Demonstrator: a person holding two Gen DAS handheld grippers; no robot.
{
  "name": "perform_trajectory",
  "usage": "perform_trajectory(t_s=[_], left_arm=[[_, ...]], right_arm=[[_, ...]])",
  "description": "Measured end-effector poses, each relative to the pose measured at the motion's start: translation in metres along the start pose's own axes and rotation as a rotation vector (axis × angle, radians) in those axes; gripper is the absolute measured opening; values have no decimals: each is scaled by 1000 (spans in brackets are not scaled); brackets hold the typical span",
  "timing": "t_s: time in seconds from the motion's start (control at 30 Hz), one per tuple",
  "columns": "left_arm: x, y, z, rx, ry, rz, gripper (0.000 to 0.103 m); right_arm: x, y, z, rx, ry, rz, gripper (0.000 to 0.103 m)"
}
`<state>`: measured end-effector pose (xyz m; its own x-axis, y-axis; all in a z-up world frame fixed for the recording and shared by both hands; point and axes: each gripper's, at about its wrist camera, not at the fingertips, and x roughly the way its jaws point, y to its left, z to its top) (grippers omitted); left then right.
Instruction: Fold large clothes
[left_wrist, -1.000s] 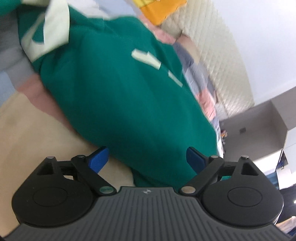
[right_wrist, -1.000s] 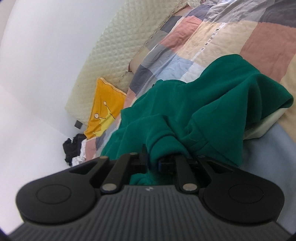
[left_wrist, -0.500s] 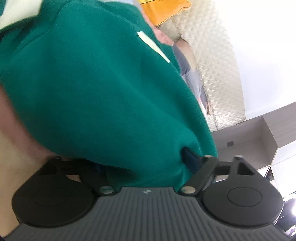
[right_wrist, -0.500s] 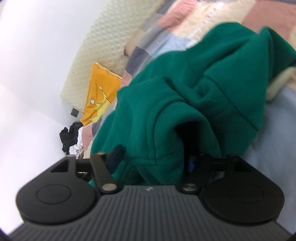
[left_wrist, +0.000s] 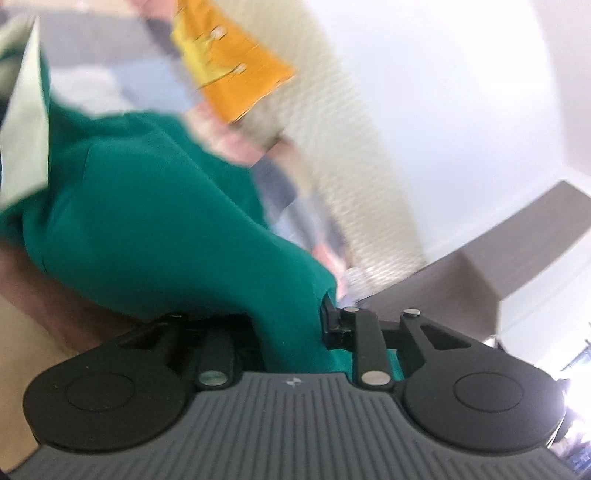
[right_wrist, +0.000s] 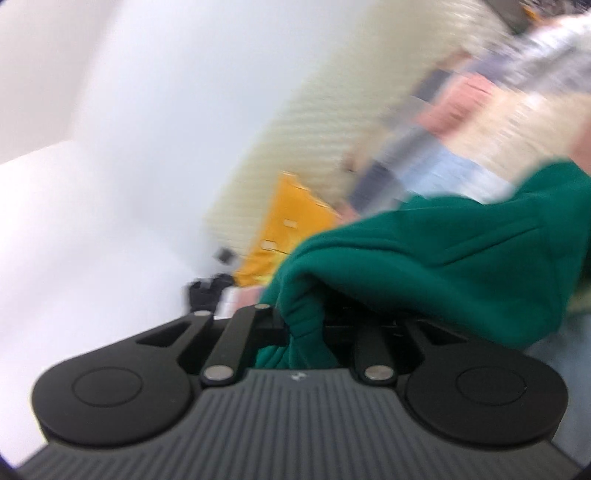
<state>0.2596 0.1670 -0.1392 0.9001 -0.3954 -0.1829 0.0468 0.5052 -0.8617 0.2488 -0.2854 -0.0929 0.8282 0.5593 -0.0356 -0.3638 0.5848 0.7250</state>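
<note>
A large green sweatshirt (left_wrist: 147, 206) with a pale lining (left_wrist: 26, 122) hangs bunched in front of the left wrist camera. My left gripper (left_wrist: 291, 325) has its jaws closing, and a fold of the green cloth is pinched between them. In the right wrist view the same green sweatshirt (right_wrist: 443, 258) drapes to the right. My right gripper (right_wrist: 306, 328) has its jaws closing too, with a ribbed green edge caught between them. Cloth hides the fingertips of both grippers. Both views are blurred by motion.
A patchwork bedspread (right_wrist: 461, 103) lies under the sweatshirt. An orange pillow (left_wrist: 232, 66) leans on a quilted cream headboard (left_wrist: 369, 177). A grey cabinet (left_wrist: 498, 266) stands at the right of the left view. Dark clothes (right_wrist: 207, 291) lie beside the bed.
Both grippers have closed onto the green sweatshirt and lifted it off the bed. The left jaws stood wide apart before. Both views have tilted upward toward the headboard and wall.
</note>
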Motion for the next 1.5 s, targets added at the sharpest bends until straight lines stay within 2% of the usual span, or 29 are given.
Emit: perform_trajectory(t_s=[0.07,0.17,0.3,0.37,0.6,0.77,1.0,1.1,1.2,1.33,1.5], left_arm=[[-31,-18,3,60,-32,-22,27],[-56,-51,1,135,-72,-53,27],[-91,-101,6,215,-115,-91,27],[-126,-133,12,251,-137,-115,27],[-205,-240,41,357,-230,-167,27],[-250,-332,63,476,-298,-109,27],[-292,-426,96,538,-318,-112,28],[-288,-445,108,538,-292,-104,28],[-267,-446,114,545,-269,-57,28],[-206,-416,126,532,-218,2,28],[-95,-350,142,543,-162,57,29]], right_arm=[[-12,18,10,-18,-24,50,15],[-30,47,21,-38,-47,105,15],[-62,90,39,-136,-83,155,15],[-75,114,54,-179,-104,178,15],[-119,214,101,-362,-184,240,15],[-149,278,138,-406,-224,277,15],[-180,357,191,-467,-289,306,15],[-174,369,211,-474,-295,277,15],[-152,361,220,-483,-280,226,14],[-107,321,224,-449,-236,169,15],[-22,252,220,-433,-170,73,15]])
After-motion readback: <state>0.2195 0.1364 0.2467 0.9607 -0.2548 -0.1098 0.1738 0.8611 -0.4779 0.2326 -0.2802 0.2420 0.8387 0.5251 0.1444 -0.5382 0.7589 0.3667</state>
